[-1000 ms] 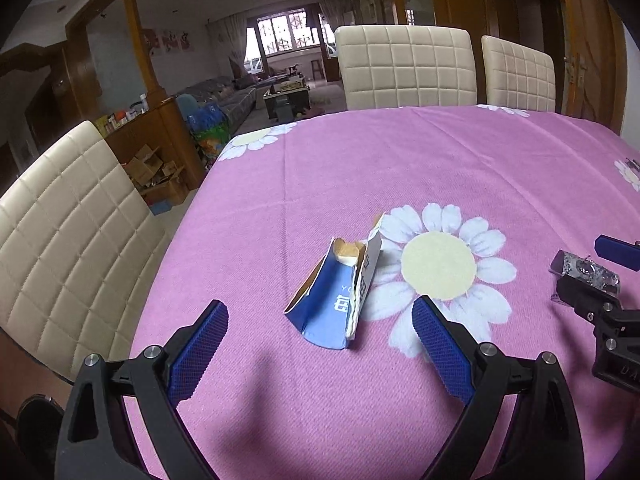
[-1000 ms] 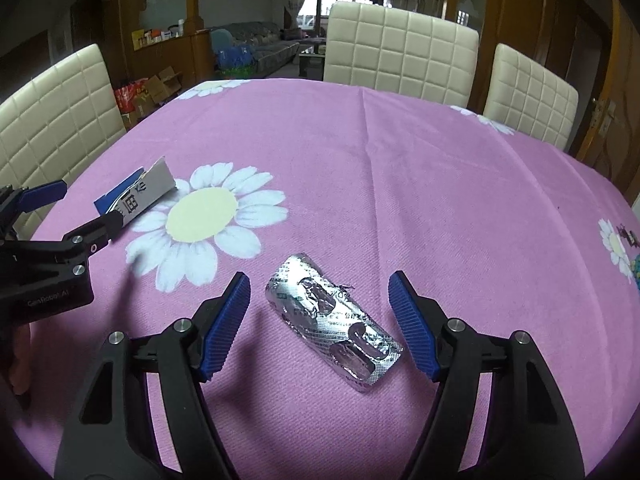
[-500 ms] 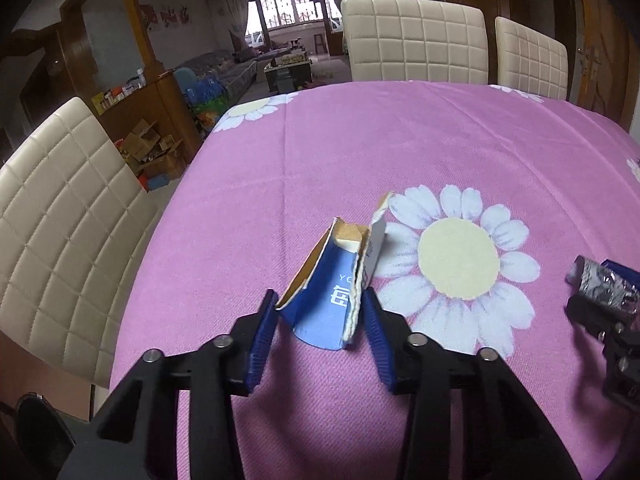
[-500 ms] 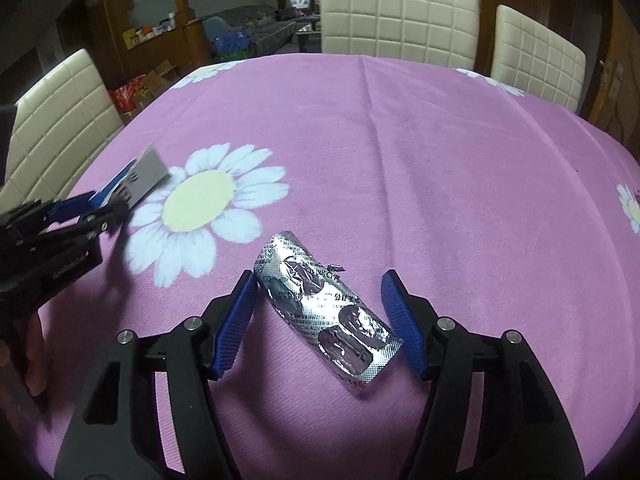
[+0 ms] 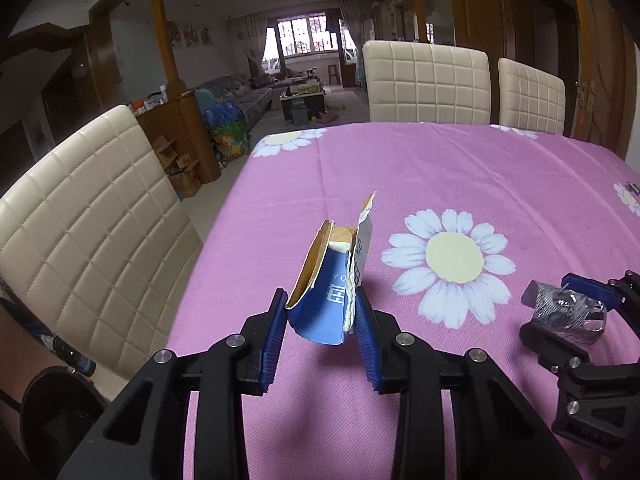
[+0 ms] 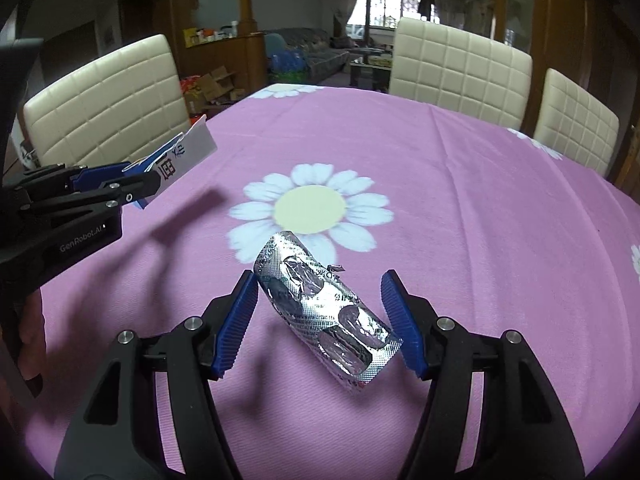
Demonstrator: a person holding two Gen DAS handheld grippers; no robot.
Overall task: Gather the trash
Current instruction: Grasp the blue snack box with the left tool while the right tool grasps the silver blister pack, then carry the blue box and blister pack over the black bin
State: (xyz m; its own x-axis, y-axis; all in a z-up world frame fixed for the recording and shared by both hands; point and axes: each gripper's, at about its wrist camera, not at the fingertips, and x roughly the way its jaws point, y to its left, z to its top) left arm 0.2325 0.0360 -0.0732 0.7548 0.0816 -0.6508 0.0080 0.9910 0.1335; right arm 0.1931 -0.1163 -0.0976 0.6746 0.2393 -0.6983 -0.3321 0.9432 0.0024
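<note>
A torn blue and white cardboard box (image 5: 332, 296) hangs just above the pink cloth, squeezed between the blue pads of my left gripper (image 5: 320, 300), whose jaws are still closing on it. The right wrist view shows that box (image 6: 188, 152) sticking out of the left gripper (image 6: 132, 180) at the left. A crumpled silver blister pack (image 6: 324, 304) lies slantwise between the pads of my right gripper (image 6: 318, 284), one pad at each end. It is raised, with its shadow on the cloth below. The left wrist view catches the pack (image 5: 560, 300) at the right edge.
The table wears a pink cloth (image 5: 440, 168) printed with white daisies (image 6: 310, 208). Cream padded chairs stand at the left side (image 5: 88, 216) and the far side (image 5: 428, 80). A person's hand (image 6: 24, 340) holds the left gripper's handle.
The left jaws went from wide apart to closed on the torn box and raised it. The right jaws narrowed onto the blister pack, which has come up off the cloth.
</note>
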